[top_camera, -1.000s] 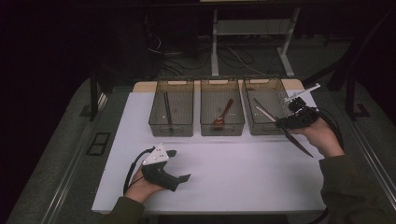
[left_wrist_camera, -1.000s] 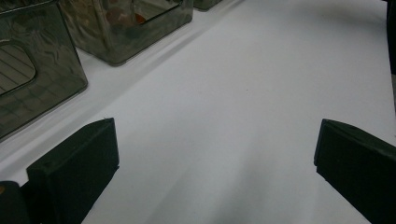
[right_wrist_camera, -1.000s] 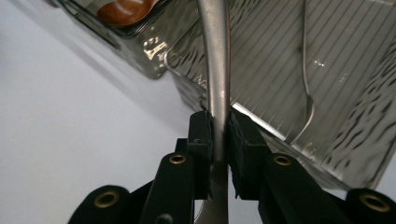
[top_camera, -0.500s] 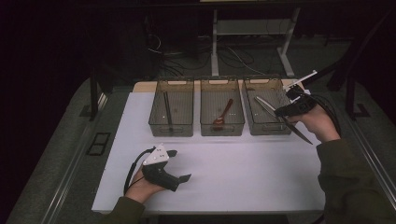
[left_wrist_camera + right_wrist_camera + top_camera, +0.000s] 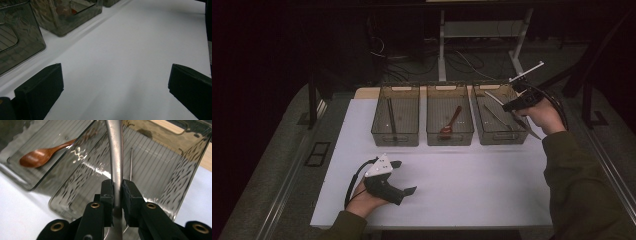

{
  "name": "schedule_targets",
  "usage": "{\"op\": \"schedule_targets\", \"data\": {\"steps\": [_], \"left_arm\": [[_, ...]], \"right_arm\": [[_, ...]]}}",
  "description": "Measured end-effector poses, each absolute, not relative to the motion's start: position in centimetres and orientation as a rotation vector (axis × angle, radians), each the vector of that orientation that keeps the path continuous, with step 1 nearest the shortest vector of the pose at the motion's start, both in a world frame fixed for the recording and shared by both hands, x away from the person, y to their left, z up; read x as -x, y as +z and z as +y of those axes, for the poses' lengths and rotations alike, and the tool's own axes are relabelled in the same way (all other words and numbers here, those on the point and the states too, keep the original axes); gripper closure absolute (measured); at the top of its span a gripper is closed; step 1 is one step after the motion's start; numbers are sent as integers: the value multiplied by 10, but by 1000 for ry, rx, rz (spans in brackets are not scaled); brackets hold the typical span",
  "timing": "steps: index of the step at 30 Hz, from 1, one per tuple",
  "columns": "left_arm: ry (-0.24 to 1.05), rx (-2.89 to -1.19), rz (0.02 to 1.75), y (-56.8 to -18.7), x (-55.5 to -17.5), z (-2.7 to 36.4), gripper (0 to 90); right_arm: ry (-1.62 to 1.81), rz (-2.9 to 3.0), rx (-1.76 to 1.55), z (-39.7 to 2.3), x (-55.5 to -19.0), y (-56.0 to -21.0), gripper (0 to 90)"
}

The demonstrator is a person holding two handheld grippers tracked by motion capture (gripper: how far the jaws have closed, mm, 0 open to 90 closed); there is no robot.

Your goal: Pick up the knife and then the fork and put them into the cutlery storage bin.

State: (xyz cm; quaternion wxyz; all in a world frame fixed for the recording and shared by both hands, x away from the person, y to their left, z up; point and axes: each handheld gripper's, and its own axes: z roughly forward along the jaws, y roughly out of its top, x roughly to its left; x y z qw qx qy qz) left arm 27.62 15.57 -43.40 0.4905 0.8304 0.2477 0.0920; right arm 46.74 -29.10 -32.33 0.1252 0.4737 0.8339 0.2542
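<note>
Surface [image 5: 472, 175]: white, three clear bins in a row.
Right tool [image 5: 117, 192]: clenched on metal utensil [image 5: 115, 157], held over the right bin [image 5: 517, 137].
Left tool [image 5: 404, 177]: released, resting.
Advice: lower the utensil flat beside the one already inside, then let go.

1. The high view is dim: the white table [image 5: 472, 185] is the one lit surface, and the floor and background sink into near black.
2. That view is soft and grainy, with fine detail lost.
3. The left gripper view is brighter, with soft shadows beside the bins [image 5: 20, 42].
4. In the right gripper view, glare streaks the clear bin [image 5: 160, 170] and the metal utensil [image 5: 115, 157]; its near end blurs.
</note>
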Motion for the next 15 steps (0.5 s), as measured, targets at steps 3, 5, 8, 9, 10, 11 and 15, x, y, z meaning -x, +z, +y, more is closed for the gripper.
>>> {"op": "schedule_targets", "data": {"steps": [3, 5, 8, 9, 10, 11, 15], "left_arm": [[224, -2013, 600, -434, -276, 155, 0], [222, -2013, 599, -434, -276, 155, 0], [218, -2003, 604, -434, -276, 155, 0], [218, -2008, 599, -434, -276, 156, 0], [218, -2003, 598, -434, -276, 156, 0], [217, -2003, 598, -434, -276, 156, 0], [211, -2005, 599, -434, -276, 156, 0]], "right_arm": [[749, 2420, -1393, -290, -478, -324, 784], [755, 2410, -1408, -290, -485, -325, 784], [753, 2398, -1423, -289, -496, -326, 784], [743, 2399, -1420, -289, -499, -327, 784], [737, 2396, -1425, -289, -502, -328, 784], [731, 2397, -1433, -289, -506, -329, 784], [709, 2389, -1457, -290, -517, -332, 784]]}}
